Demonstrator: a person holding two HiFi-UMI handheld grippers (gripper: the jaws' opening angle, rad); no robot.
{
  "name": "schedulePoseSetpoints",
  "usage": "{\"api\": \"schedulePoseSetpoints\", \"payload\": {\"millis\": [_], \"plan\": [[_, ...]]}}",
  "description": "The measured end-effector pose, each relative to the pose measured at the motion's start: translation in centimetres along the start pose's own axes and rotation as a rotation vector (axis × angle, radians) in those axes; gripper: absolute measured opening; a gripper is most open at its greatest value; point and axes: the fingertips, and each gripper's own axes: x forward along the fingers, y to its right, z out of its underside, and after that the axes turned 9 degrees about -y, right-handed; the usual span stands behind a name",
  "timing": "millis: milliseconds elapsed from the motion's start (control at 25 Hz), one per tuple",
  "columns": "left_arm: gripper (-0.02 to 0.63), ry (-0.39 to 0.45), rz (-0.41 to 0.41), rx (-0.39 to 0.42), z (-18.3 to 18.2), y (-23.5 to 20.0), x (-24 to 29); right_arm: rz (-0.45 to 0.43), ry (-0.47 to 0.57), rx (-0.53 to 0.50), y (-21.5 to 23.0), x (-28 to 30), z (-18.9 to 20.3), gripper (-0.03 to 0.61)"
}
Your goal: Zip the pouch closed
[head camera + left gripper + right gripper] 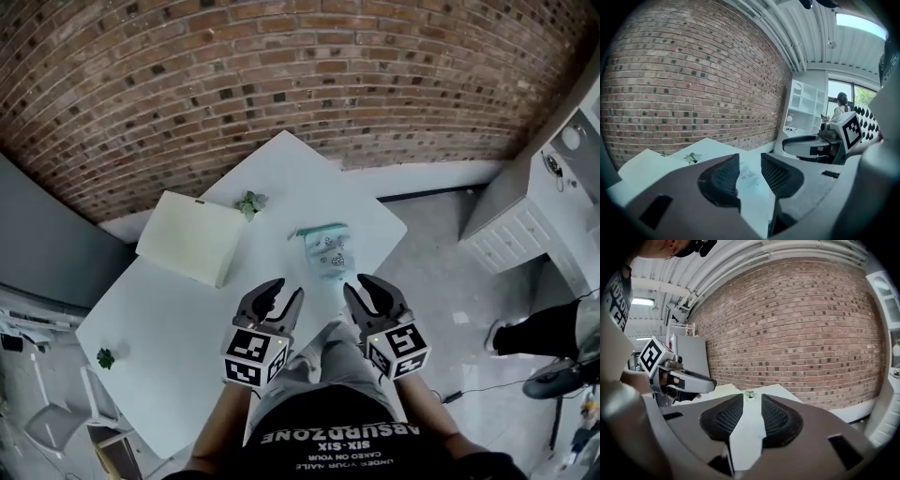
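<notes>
Both left gripper (289, 289) and right gripper (357, 284) gape empty at a white table (187, 319) by a brick wall (281, 75)

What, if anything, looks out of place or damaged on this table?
Nothing stands out. The pouch lies flat on the white table, nothing spilled. The left gripper and right gripper hover short of it, fingers apart and empty.
</notes>
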Motion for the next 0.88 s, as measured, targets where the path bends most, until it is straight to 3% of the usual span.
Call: {"api": "schedulePoseSetpoints", "payload": {"millis": [360,720,880], "plan": [[0.140,-0.057,-0.079,-0.028,-3.0,-3.3,5.2,-0.132,-0.083,-0.085,6.4,5.3,-1.9,0.118],[0.140,-0.113,-0.130,-0.083,-3.0,-6.1,8.9,-0.219,-0.096,-0.201,9.0,9.8,-3.7,0.120],[0.140,-0.140,-0.156,-0.097,-2.9,-6.9,10.8,-0.284,-0.152,-0.240,9.9,11.5,-2.9,0.120]]}}
